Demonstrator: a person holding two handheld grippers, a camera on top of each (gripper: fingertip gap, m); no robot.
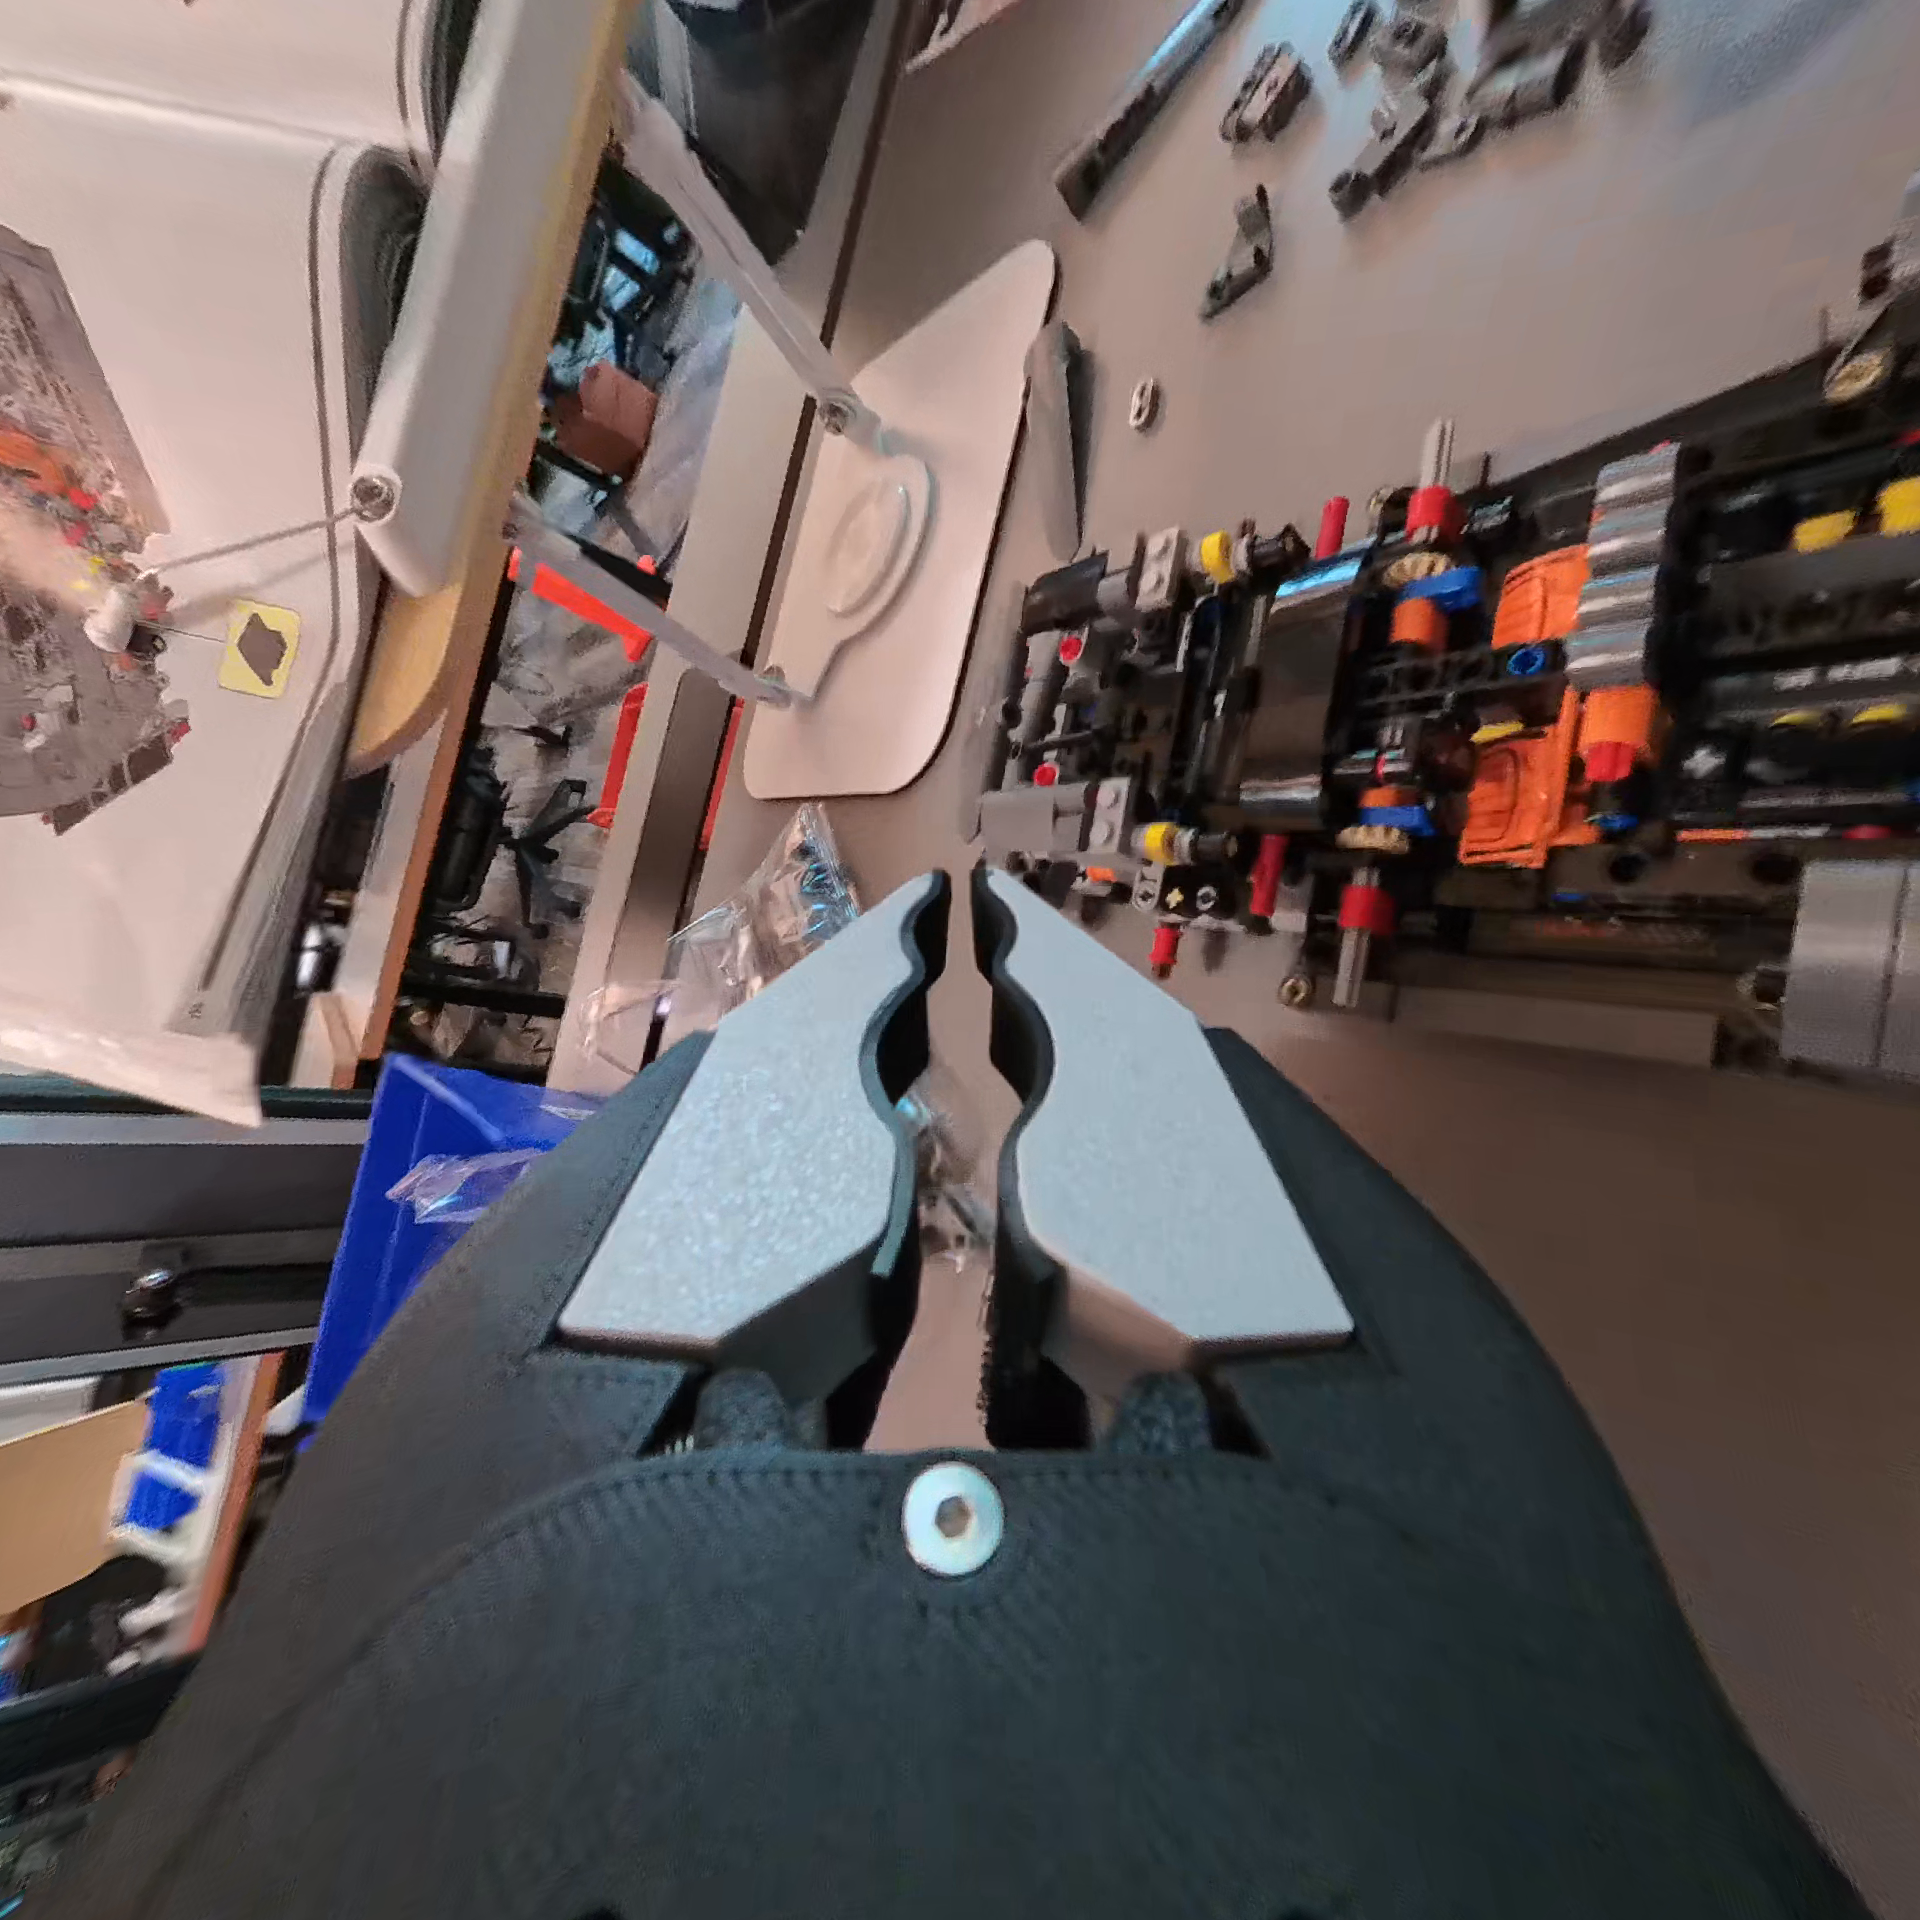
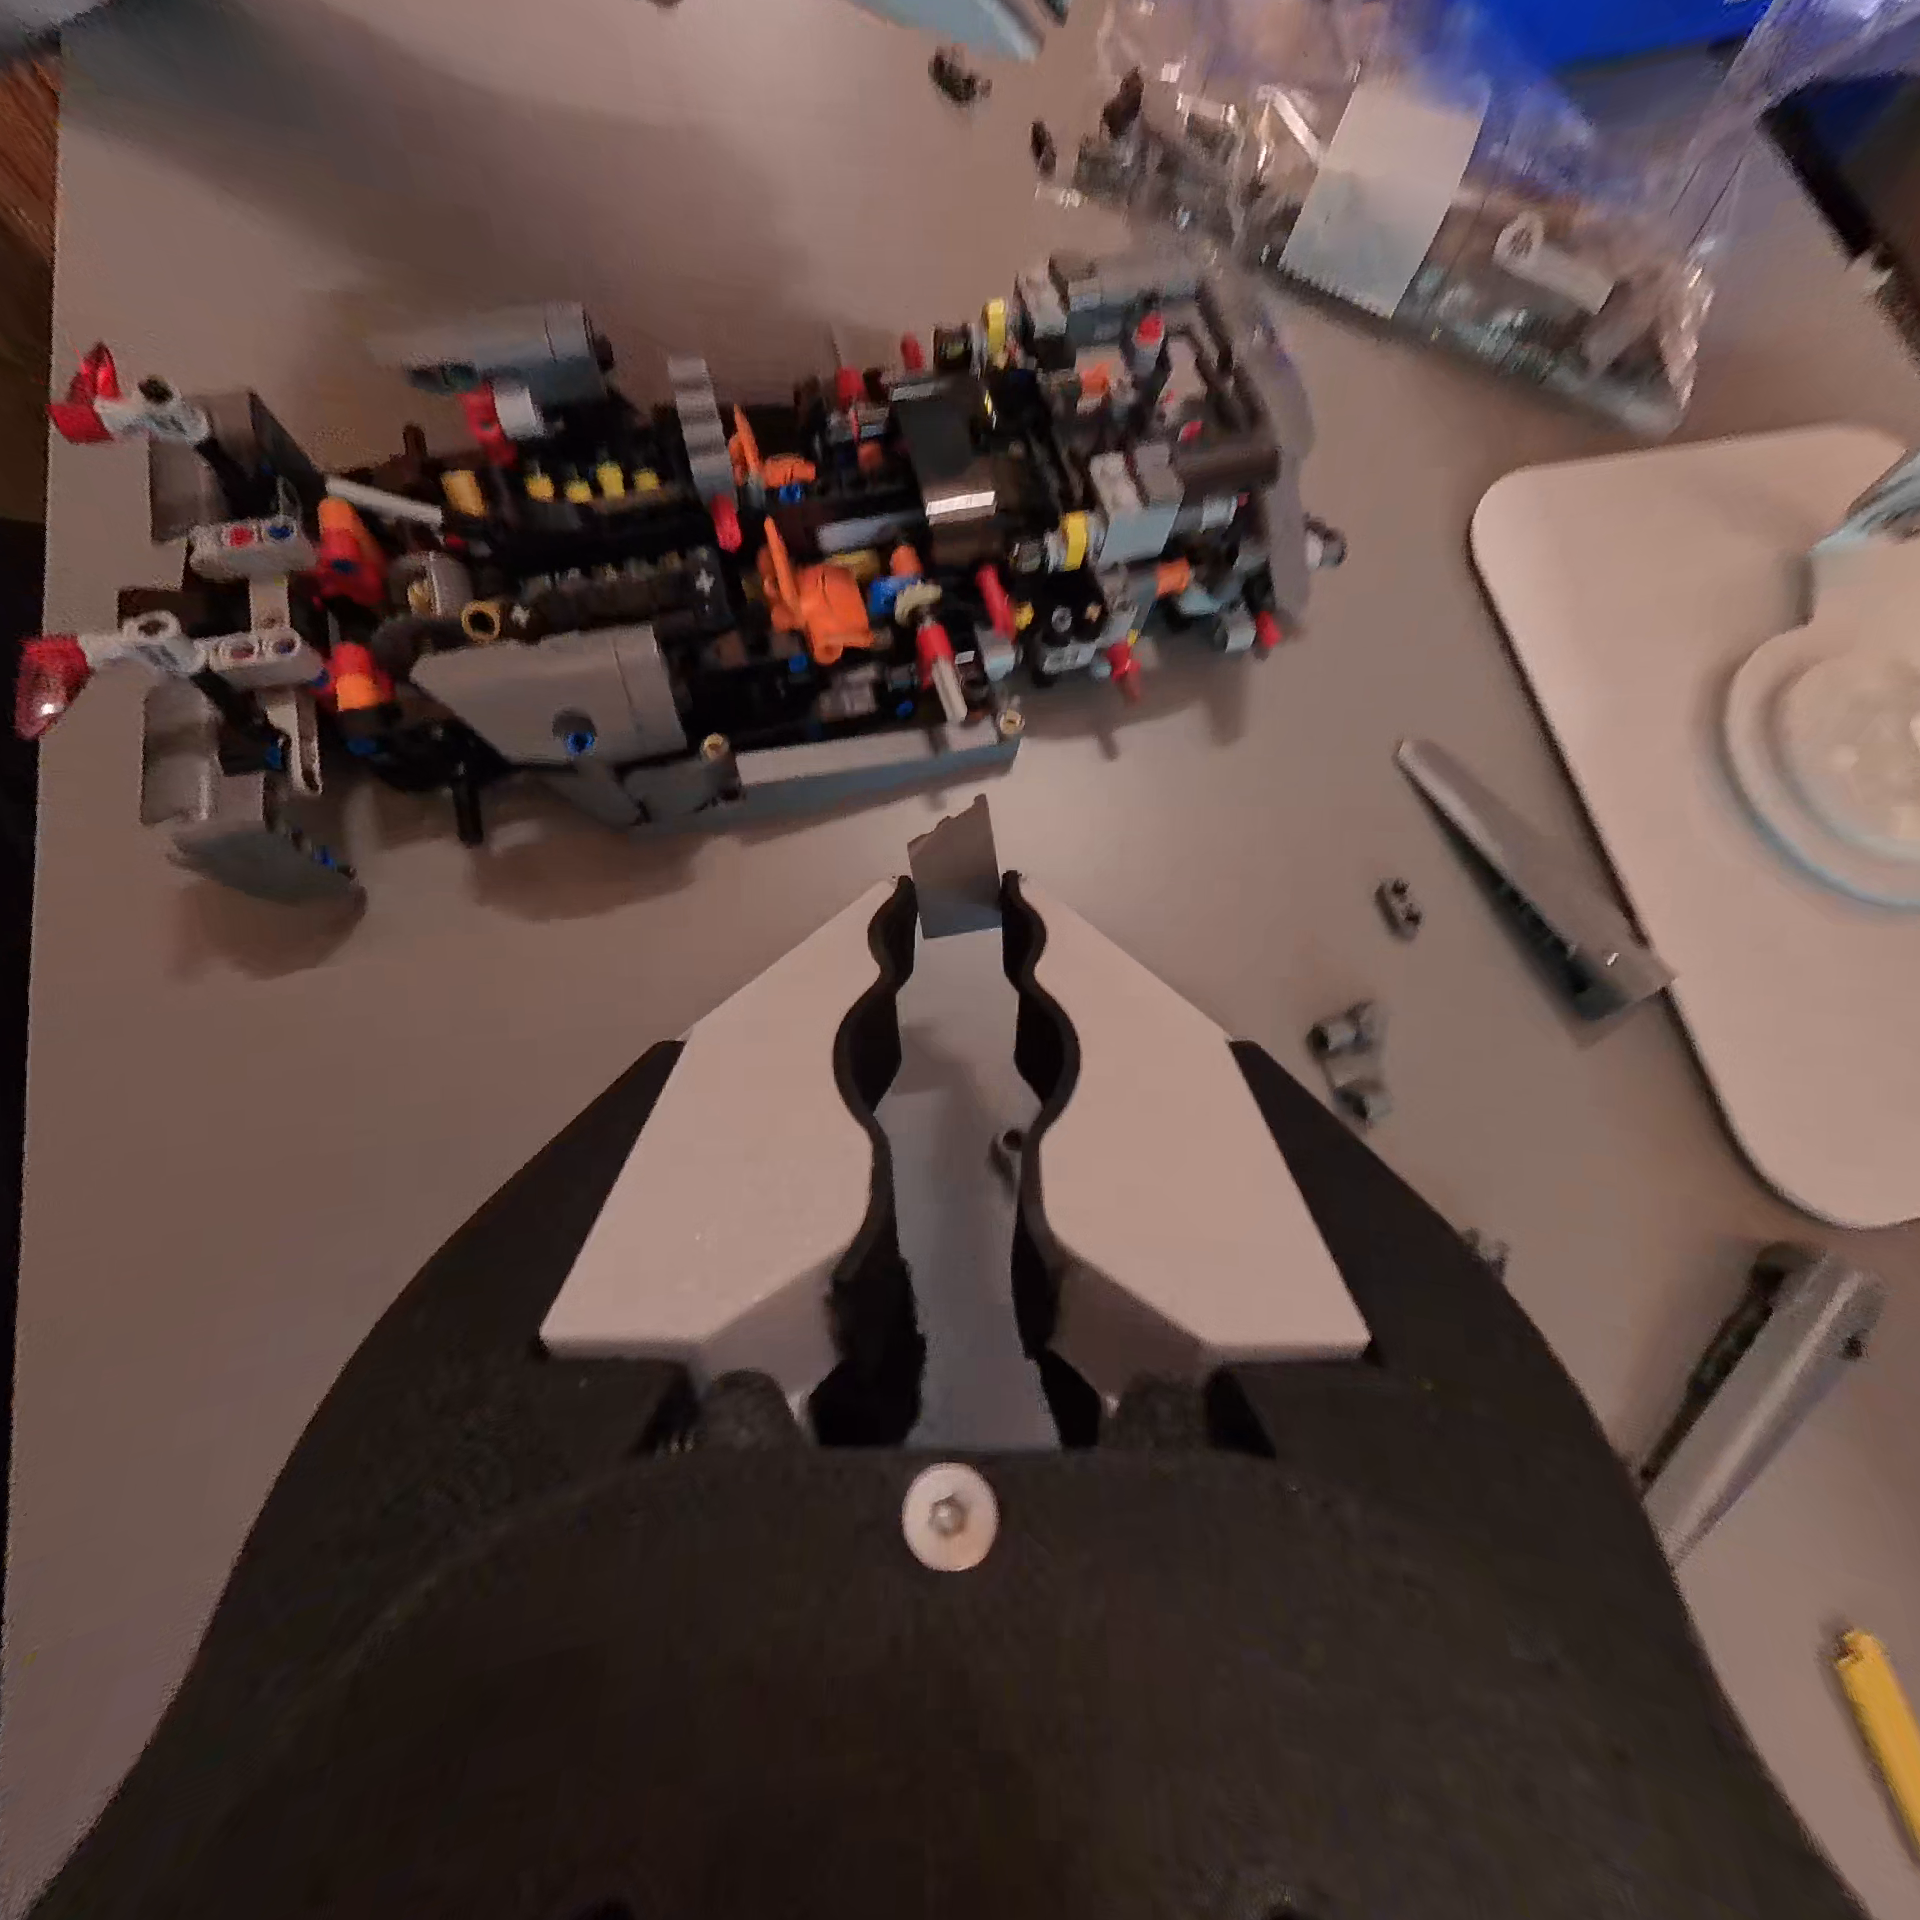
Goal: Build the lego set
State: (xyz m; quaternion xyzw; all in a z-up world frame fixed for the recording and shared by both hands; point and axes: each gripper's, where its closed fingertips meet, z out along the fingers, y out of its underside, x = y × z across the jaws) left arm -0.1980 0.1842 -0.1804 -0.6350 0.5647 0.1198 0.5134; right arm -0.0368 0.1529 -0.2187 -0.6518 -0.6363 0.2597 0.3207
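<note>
A large brick-built vehicle chassis, black with grey, orange, red and yellow parts, lies on the grey table in the right wrist view (image 2: 727,561) and in the left wrist view (image 1: 1455,675). My right gripper (image 2: 956,896) is shut on a small flat grey panel piece (image 2: 956,868), which sticks out past the fingertips. It hovers just in front of the chassis's near grey edge. My left gripper (image 1: 961,883) is shut, with only a thin slit between the tips and nothing visible in it. It is above the table, near the chassis's end.
A white rounded stand base (image 2: 1714,831) lies to the right, with a long grey piece (image 2: 1527,883) beside it. Clear plastic bags (image 2: 1455,187) and a blue bin (image 1: 436,1174) sit at the table's edge. A grey beam (image 2: 1766,1382), a yellow axle (image 2: 1881,1745) and small dark pieces (image 1: 1403,125) lie loose. The gap from one gripper's tips to the other's is roughly 15 cm. From the right gripper's tips to the grey beam (image 2: 1766,1382) is close to 20 cm.
</note>
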